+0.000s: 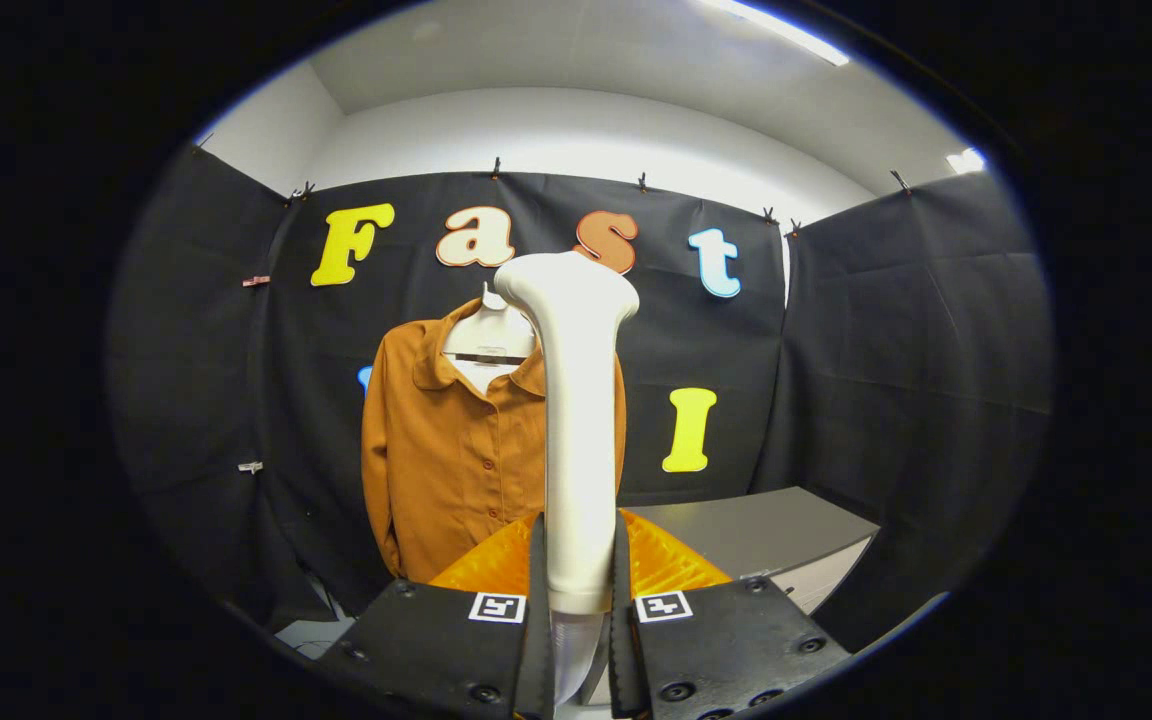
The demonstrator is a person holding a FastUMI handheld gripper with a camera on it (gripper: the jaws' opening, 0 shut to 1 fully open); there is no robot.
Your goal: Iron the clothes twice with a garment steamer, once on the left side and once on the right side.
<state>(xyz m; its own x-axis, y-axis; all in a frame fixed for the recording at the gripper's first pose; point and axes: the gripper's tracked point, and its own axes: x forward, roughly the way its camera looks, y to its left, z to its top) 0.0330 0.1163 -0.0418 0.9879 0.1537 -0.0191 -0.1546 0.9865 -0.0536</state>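
The hand-held gripper [578, 590] is closed on the handle of the garment steamer [576, 420], with one finger pressing on each side of the handle's lower part. The steamer stands upright between the fingers and rises well above them; its body is a smooth, pale column that widens at the top into a rounded head, which leans slightly to one side. Below the grip, a short, paler section of the handle continues downward between the fingers. Each finger carries a small square marker [496, 607] on its upper face, just beside the steamer.

Beyond the steamer hangs a shirt [446, 460], rust-brown, long-sleeved and buttoned down the front, with a collar. It hangs on a pale hanger [489, 335] against the black cloth wall of the booth. The steamer's column crosses in front of the shirt and hides one side of it; the visible sleeve hangs straight down. The steamer is clear of the shirt, with open space between them.

To the other side of the steamer, lower than the shirt, a grey tabletop [766, 530] stands against the cloth wall.
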